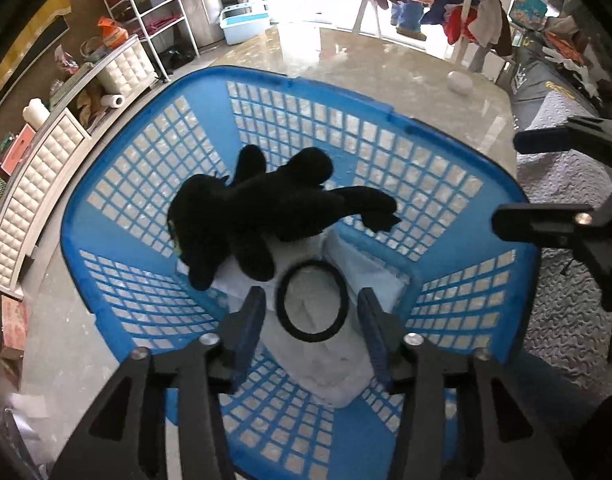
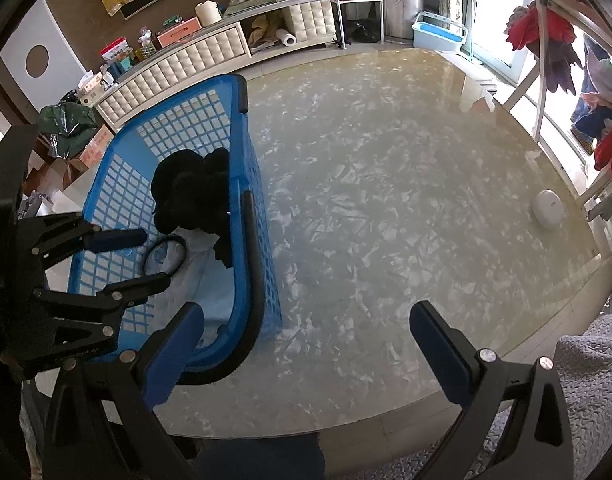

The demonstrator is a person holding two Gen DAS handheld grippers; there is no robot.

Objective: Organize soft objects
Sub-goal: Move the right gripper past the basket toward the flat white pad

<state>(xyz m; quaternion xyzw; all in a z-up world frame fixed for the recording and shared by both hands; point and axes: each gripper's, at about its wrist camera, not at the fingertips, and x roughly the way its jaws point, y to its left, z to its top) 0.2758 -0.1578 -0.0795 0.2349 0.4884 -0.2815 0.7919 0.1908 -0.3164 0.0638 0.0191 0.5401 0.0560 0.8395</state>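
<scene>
Left wrist view shows the left tongs (image 1: 311, 309) partly open inside the blue basket (image 1: 118, 184), holding nothing, with a black ring (image 1: 312, 300) lying loose between the pads on white cloth (image 1: 330, 364). A black plush toy (image 1: 266, 208) lies just past the ring, on the cloth too. Right tongs (image 2: 306, 344) are wide open and empty over the shiny table (image 2: 386, 184), beside the basket, with shelves (image 2: 210, 56) along the wall.
</scene>
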